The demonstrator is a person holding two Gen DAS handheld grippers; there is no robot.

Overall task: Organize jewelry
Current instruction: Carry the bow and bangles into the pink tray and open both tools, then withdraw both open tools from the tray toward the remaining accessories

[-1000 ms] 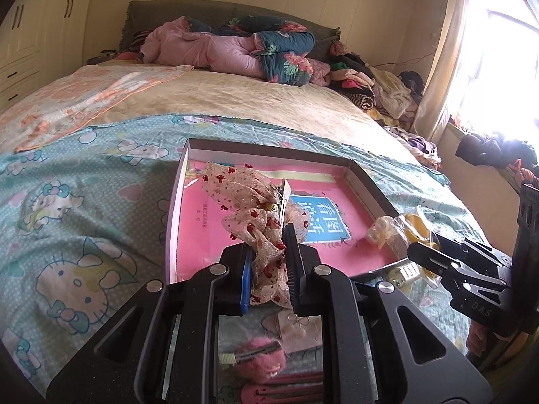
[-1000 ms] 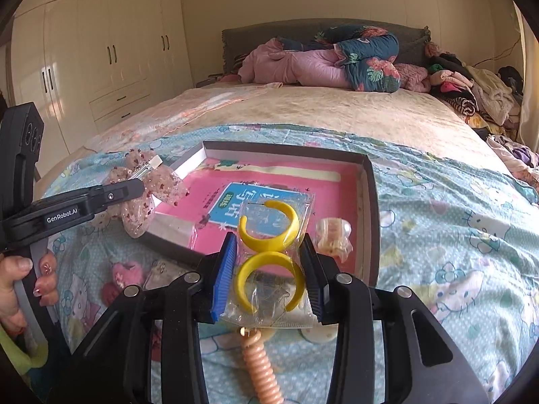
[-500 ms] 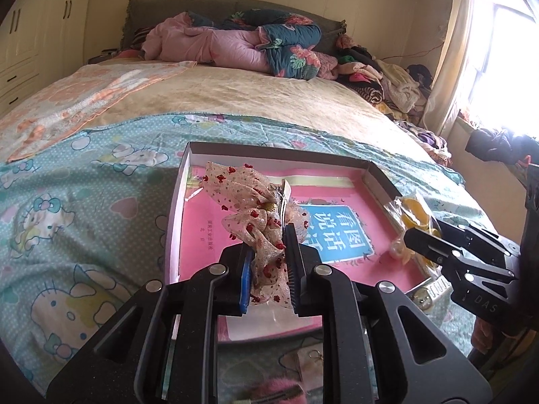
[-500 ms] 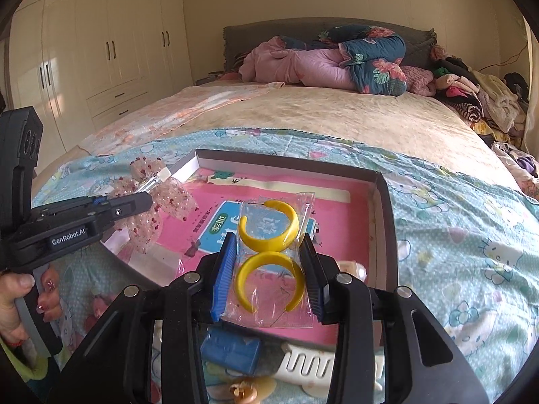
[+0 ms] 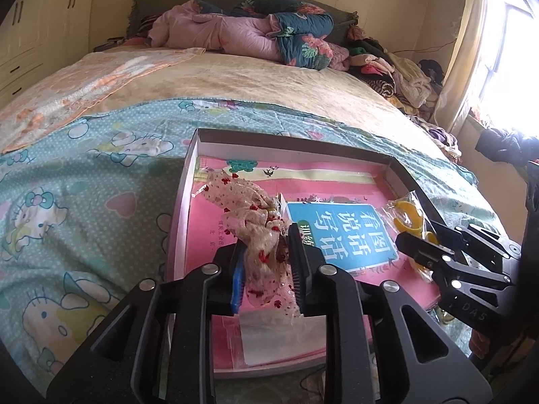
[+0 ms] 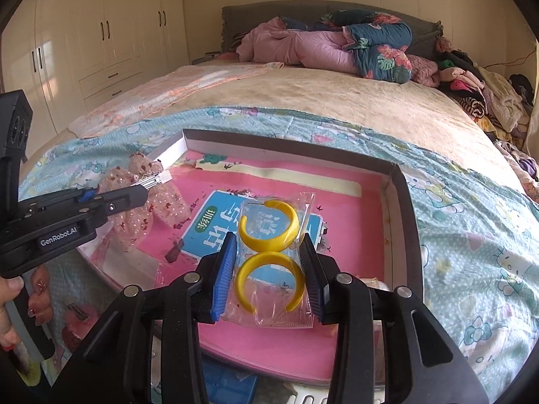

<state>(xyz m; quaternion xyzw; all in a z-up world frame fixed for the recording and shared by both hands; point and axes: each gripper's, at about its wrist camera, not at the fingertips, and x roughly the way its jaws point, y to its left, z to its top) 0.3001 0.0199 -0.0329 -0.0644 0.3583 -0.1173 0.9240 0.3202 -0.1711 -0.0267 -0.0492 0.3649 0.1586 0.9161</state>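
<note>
hair bow (image 5: pixel 251 222), cream lace with red dots, metal clip on it: lies between the jaws of the left gripper (image 5: pixel 267 271). these jaws have just been opening; the lace hangs in the gap between the pads, and whether the pads press on it cannot be told. bow hangs over the left part of the box (image 5: pixel 289 139), over the pink book (image 5: pixel 340 188) that covers the box floor.

earrings (image 6: pixel 267 250), two yellow open hoops in a clear bag: bag clamped between the jaws of the right gripper (image 6: pixel 267 276), one hoop level with the pads, the other sticking out past the fingertips. bag sits over the blue panel of the book, near the middle of the box.

box: shallow, grey walls, white inside, on the cartoon sheet (image 5: pixel 84 202) of the bed. far wall and right wall stand well clear of both grippers. bare pink book shows behind and to the right of the earrings.

hand (image 6: pixel 13 306) holds the left gripper's handle at the left edge of the right view.
</note>
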